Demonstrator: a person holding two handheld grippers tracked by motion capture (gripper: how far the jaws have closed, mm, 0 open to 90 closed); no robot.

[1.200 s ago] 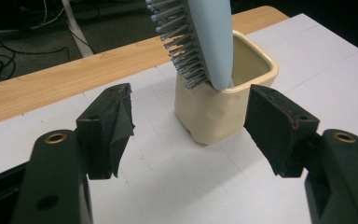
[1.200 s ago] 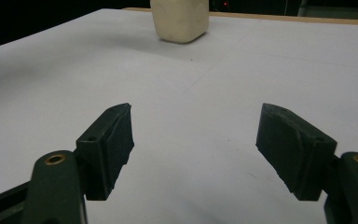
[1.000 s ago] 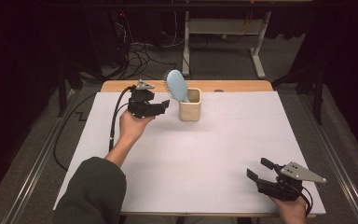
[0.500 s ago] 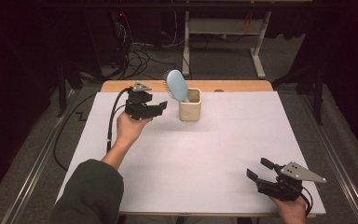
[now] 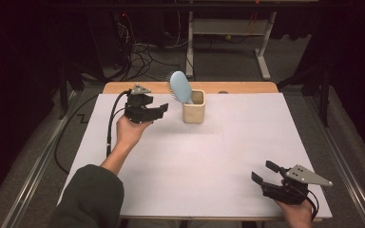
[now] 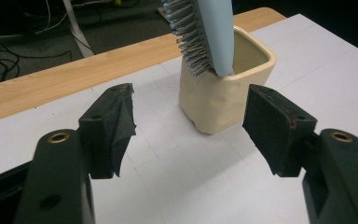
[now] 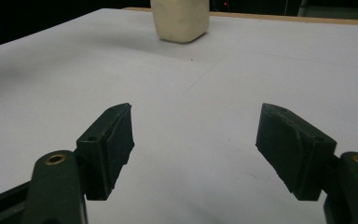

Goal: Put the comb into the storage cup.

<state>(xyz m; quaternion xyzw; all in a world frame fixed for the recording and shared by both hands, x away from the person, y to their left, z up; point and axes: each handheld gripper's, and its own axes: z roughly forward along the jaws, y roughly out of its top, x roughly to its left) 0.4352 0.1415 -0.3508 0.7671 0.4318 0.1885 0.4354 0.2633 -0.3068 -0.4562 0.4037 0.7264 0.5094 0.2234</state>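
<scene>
A cream square cup stands at the back middle of the white table, and a light blue hairbrush stands in it, head up and leaning left, bristles to the left. My left gripper hovers just left of the cup, jaws pointing at it, open and holding nothing. In the left gripper view the cup and the brush lie a short way beyond the open left gripper. My right gripper rests open at the front right corner. From the right gripper the cup is far off.
A white sheet covers the table, with a wooden strip bare along the back edge. A black cable trails from the left gripper off the table's left side. Beyond the table are dark floor, cables and a metal stand.
My left gripper has drawn back slightly to the left, away from the cup. The right gripper, the cup and the brush have not moved.
</scene>
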